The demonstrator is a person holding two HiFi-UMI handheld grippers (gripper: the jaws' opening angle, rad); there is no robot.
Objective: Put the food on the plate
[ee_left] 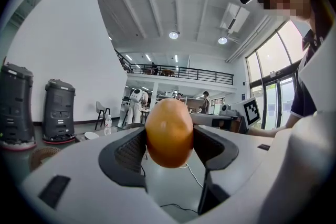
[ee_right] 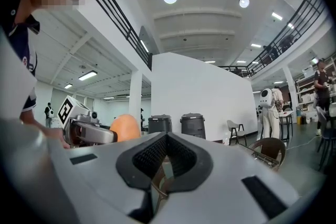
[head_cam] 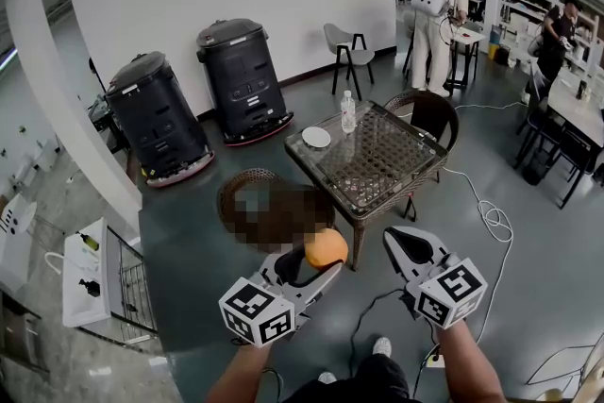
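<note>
**Carrying the food toward the plate**

Holding the food (head_cam: 327, 247), a round orange piece, the left gripper (head_cam: 321, 263) has its jaws closed partway, one pad on each side of it. It is up in the air in front of the person, over the floor and well short of the tabletop (head_cam: 387, 167). The right gripper (head_cam: 404, 239) hangs beside it with its jaws together and nothing between them.

The plate (head_cam: 316, 137) lies bare near the tabletop's left corner, with a bottle (head_cam: 348, 112) close by along the far edge.

This looks like the transport step: picked up, not yet delivered. Next, I judge, the person needs to step closer, bring the left gripper over the plate, lower it, then open the jaws gently, since a round piece could roll off
</note>
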